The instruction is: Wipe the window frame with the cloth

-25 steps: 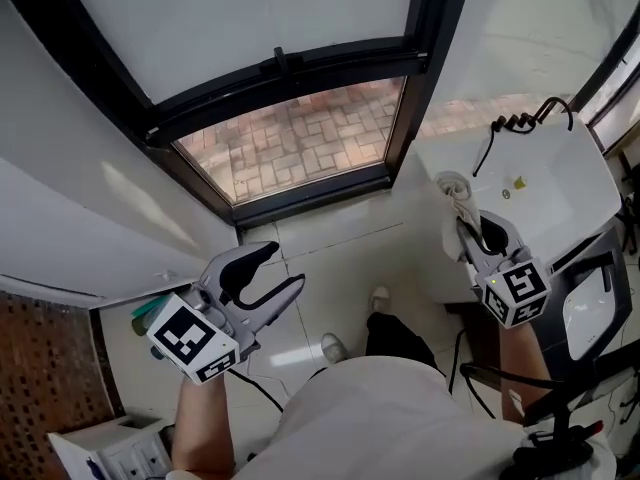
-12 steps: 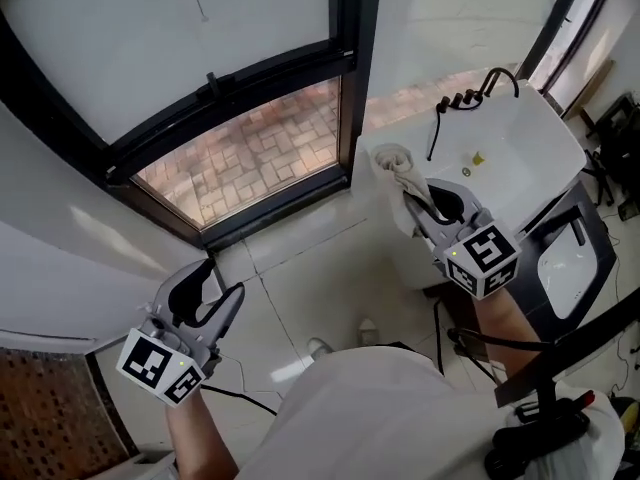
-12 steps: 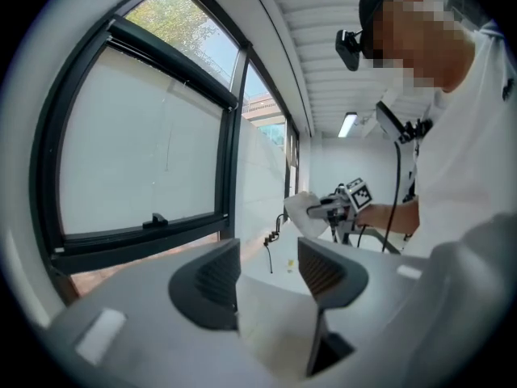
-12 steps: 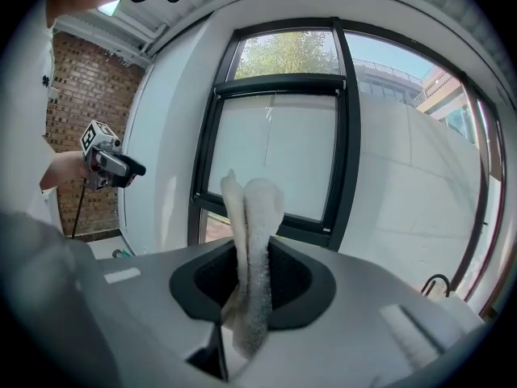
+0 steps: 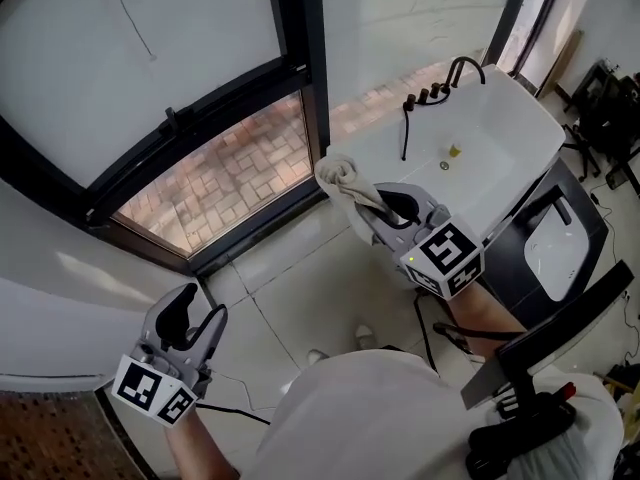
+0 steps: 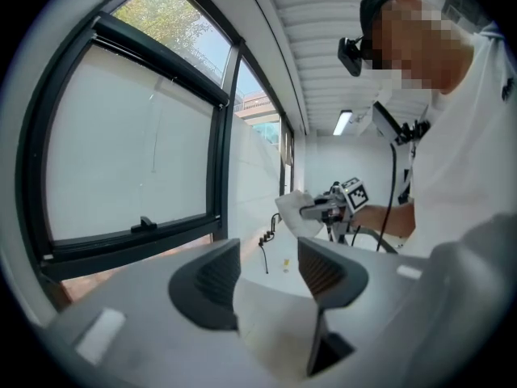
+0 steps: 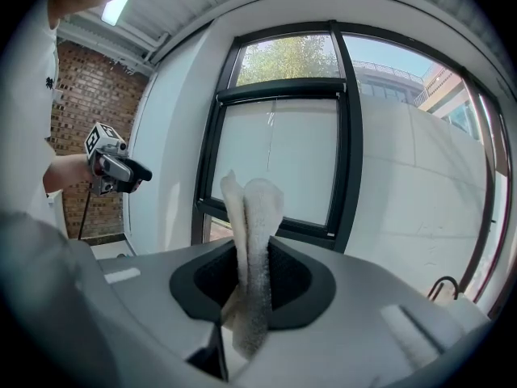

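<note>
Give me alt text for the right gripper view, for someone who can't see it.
The right gripper pinches a white cloth upright between its jaws, pointing at a black window frame. The left gripper is at the view's left edge, before a brick wall.

no readable text, no labels or brands, no numbers or signs in any view

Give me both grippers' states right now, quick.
Left gripper: open, nothing between the jaws.
Right gripper: shut on the cloth.
</note>
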{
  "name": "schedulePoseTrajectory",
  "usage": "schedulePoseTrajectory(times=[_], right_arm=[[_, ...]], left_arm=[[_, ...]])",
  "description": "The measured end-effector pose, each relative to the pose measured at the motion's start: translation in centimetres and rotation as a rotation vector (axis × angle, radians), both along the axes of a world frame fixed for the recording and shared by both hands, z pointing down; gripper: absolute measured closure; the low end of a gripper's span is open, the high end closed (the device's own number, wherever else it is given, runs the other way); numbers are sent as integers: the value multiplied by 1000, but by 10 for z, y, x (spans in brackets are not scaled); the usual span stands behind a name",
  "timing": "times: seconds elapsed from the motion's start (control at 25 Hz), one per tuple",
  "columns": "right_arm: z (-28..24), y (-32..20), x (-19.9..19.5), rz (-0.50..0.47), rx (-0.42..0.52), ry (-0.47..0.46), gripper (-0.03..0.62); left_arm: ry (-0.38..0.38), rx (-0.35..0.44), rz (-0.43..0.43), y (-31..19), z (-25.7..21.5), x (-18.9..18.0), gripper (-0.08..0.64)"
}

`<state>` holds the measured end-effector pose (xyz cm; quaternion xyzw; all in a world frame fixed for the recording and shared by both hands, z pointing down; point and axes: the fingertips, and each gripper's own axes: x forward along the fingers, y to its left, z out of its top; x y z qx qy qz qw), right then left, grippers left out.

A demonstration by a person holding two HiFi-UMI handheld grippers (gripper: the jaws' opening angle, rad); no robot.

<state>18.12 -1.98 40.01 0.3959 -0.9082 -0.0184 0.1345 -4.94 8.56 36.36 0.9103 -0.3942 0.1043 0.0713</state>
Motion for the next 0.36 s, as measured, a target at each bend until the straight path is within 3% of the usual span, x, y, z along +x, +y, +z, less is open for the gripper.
schedulePoseTrajectory(times=[0.36], right_arm=[[2,-1,-2,-12,-2,-1,518]], left_arm=[[-6,-3,8,0,4,7,318]])
